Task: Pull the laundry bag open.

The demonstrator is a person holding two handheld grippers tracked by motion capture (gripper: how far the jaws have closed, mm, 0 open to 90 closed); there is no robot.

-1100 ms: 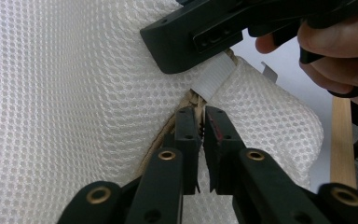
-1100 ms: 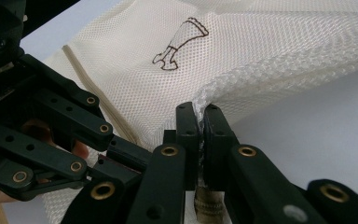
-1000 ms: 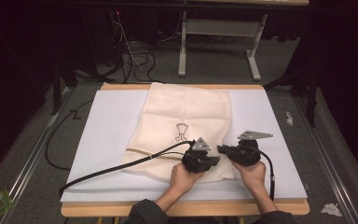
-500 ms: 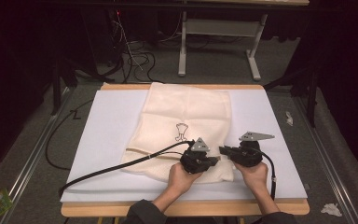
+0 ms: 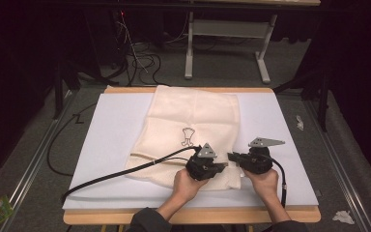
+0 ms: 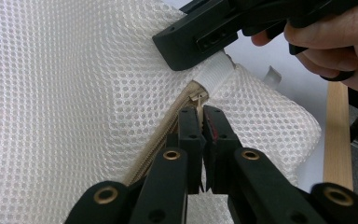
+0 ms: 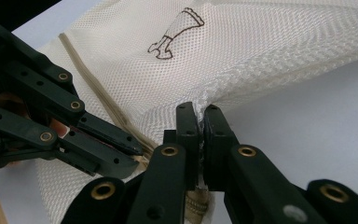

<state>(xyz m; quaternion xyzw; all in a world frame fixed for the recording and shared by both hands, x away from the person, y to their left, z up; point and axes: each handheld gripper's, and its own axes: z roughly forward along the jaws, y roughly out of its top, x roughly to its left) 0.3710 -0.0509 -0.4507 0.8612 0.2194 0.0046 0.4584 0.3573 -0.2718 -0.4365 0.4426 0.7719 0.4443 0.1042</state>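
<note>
Left gripper view has the left gripper (image 6: 202, 122) pinching the zipper pull (image 6: 198, 100) of the mesh laundry bag (image 5: 188, 130), while the right gripper (image 7: 201, 126) clamps its edge just beside.

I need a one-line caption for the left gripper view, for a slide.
Left gripper shut on the zipper pull of a white mesh bag; right gripper pinches the fabric tab beside it.

Bright light is shining down on the white desk (image 5: 106, 145) while the room around it is staying very dark, and the black jaws up close are looking a little blurry.
</note>
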